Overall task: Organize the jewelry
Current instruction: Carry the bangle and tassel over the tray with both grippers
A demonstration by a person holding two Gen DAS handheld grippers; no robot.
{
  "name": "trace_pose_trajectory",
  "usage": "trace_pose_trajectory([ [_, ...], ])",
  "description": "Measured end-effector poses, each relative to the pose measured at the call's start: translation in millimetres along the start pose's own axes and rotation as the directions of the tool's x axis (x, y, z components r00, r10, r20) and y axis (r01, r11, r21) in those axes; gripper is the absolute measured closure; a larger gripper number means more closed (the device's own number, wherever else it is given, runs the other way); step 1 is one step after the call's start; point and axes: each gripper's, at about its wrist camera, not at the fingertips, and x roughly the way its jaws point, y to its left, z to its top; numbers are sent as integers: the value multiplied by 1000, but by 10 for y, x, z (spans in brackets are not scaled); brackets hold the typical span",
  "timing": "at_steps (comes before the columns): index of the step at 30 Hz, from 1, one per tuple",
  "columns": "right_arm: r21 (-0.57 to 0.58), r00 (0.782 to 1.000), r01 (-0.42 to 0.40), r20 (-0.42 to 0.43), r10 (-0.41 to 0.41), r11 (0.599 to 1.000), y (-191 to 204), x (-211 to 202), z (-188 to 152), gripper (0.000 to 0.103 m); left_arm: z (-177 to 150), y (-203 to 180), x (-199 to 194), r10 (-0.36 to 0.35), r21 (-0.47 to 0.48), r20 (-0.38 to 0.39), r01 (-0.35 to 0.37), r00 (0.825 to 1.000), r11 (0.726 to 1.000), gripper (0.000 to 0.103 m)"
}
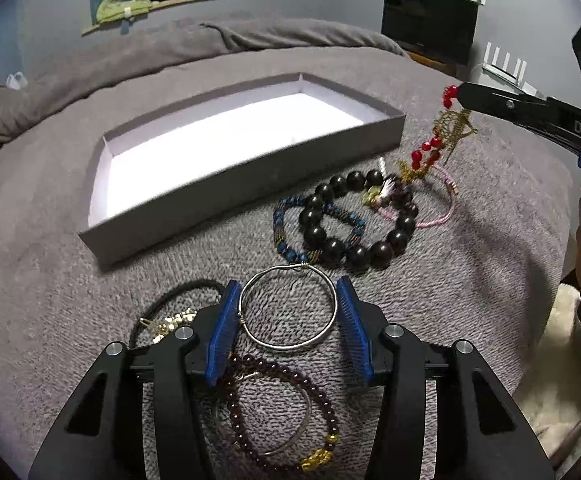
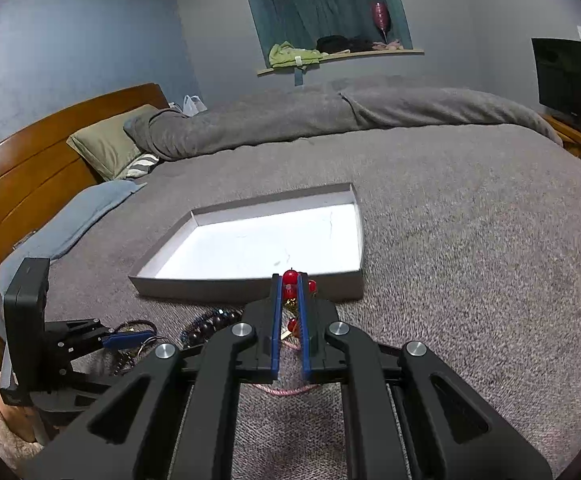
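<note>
A shallow grey box with a white inside point(image 1: 250, 176) lies on the grey bed cover; it also shows in the right wrist view point(image 2: 250, 284). My left gripper point(image 1: 288, 292) is open, its blue pads on either side of a silver bangle point(image 1: 290, 344) lying on the cover. My right gripper point(image 2: 289, 280) is shut on a red bead and gold chain piece point(image 1: 430, 148), lifted above the pile; the beads show between its pads point(image 2: 289, 278). A black bead bracelet point(image 1: 354, 220), a blue braided bracelet point(image 1: 286, 236) and a pink cord bracelet point(image 1: 438, 208) lie together.
A dark red bead bracelet point(image 1: 322, 400) and a black hair tie with gold clips point(image 1: 170, 312) lie near my left gripper. A rolled grey duvet point(image 2: 330, 120), pillows point(image 2: 106, 144) and a wooden headboard point(image 2: 30, 168) are beyond the box. A television point(image 2: 570, 76) stands at the right.
</note>
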Motion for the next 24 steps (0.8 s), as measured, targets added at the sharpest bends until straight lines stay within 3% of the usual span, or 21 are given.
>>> trace_pose_trajectory([
  [7,-4,999,-30,20,30,1000,30,-8,260,96,290,81,-258,-12,-8,64,12,998,1000,53],
  [13,-13,998,-35,48,35,999,36,51,528,96,579,336,-305,26,-40,90,-22,996,999,53],
  [24,-14,998,-1,64,2,1000,0,534,1014,96,1120,898,51,115,-52,33,-114,993,992,53],
])
